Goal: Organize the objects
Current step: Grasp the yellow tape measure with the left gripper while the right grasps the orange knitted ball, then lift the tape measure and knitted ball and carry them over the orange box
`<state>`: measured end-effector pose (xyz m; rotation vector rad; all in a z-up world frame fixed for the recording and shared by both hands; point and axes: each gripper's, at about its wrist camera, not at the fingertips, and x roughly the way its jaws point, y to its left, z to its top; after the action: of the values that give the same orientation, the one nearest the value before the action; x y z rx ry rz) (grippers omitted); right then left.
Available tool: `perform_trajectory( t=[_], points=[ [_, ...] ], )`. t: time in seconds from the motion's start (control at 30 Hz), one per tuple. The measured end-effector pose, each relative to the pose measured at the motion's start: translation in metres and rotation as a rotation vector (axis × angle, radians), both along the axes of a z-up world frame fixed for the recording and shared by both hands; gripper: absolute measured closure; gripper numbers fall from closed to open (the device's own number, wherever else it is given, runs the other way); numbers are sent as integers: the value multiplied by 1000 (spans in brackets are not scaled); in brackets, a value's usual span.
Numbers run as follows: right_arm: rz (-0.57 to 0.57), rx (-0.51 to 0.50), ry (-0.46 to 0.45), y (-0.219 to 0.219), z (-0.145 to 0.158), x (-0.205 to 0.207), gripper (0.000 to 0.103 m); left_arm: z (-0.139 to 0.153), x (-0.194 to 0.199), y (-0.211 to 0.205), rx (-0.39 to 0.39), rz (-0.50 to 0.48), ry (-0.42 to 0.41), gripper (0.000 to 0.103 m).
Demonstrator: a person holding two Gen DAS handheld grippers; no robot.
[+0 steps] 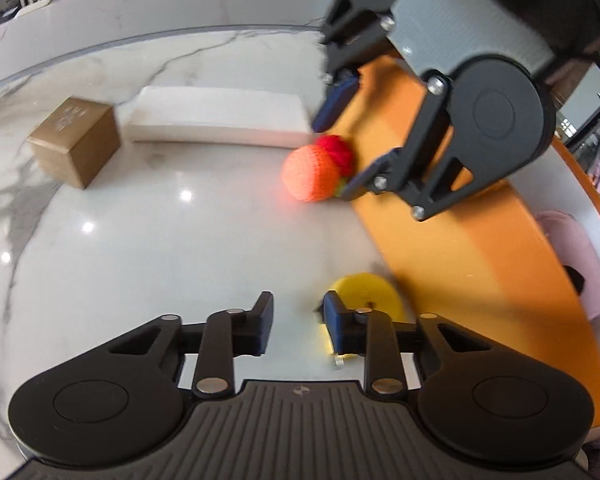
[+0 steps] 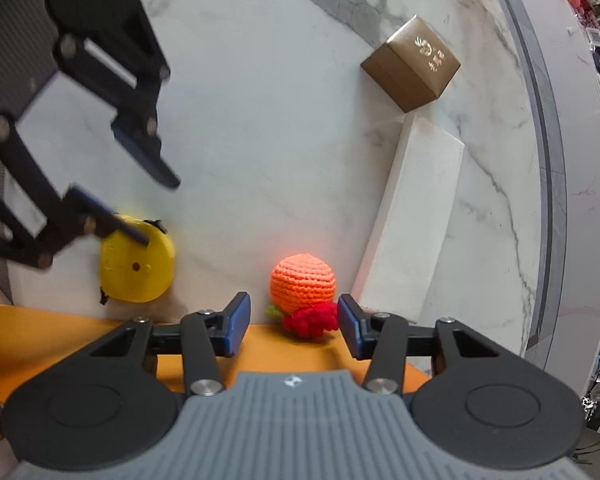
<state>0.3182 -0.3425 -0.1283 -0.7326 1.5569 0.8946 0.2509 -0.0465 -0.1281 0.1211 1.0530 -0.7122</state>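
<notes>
A crocheted orange ball (image 2: pixel 303 283) with a red knitted piece (image 2: pixel 311 321) and a bit of green lies on the marble against the edge of an orange board (image 2: pixel 40 340). My right gripper (image 2: pixel 294 330) points down at it and is open. The red piece sits between the fingertips and the pads do not press on it. In the left wrist view the same ball (image 1: pixel 310 174) lies below that gripper (image 1: pixel 348 140). A flat yellow disc (image 1: pixel 370 290) lies by the board. My left gripper (image 1: pixel 300 328) is open over bare marble, its right finger (image 1: pixel 336 330) at the disc's left edge.
A brown cardboard box (image 1: pixel 74 140) and a long white box (image 1: pixel 220 120) stand farther back on the marble counter (image 1: pixel 140 260); both also show in the right wrist view, brown box (image 2: pixel 412 64), white box (image 2: pixel 412 216). A pink object (image 1: pixel 580 260) lies beyond the orange board (image 1: pixel 480 240).
</notes>
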Motion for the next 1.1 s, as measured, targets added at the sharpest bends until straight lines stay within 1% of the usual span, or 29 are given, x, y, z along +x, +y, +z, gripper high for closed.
perform_trajectory(
  t=[0.07, 0.1, 0.17, 0.3, 0.37, 0.4, 0.5, 0.53, 0.67, 0.87, 0.97, 1.1],
  points=[
    [16, -18, 22, 3, -7, 2, 53, -2, 1, 6, -29, 4, 9, 71],
    [24, -24, 30, 5, -9, 2, 53, -2, 0, 8, -48, 3, 12, 69],
    [41, -31, 41, 8, -14, 2, 53, 2, -2, 7, -74, -15, 10, 47],
    [57, -47, 51, 11, -24, 3, 53, 4, -8, -2, -84, -57, 6, 42],
    [64, -60, 57, 11, -30, 3, 55, 3, -11, -6, -88, -58, 7, 33],
    [61, -64, 55, 11, -31, 2, 55, 2, -13, -7, -88, -60, 7, 31],
    [48, -38, 45, 10, -27, 1, 57, -1, -11, -10, -94, -69, 3, 27],
    [38, -20, 41, 9, -23, 1, 57, -1, -12, -10, -99, -69, 0, 25],
    [9, 30, 8, 6, 1, -1, 57, -2, -16, -15, -94, -74, -14, 24],
    [-60, 112, -66, -8, 52, -8, 57, -4, -25, -25, -72, -125, -52, 24],
    [-107, 139, -102, -20, 78, -16, 57, -5, -30, -32, -49, -158, -90, 24],
    [-172, 153, -140, -39, 108, -35, 57, -10, -36, -42, -11, -174, -126, 24]
  ],
)
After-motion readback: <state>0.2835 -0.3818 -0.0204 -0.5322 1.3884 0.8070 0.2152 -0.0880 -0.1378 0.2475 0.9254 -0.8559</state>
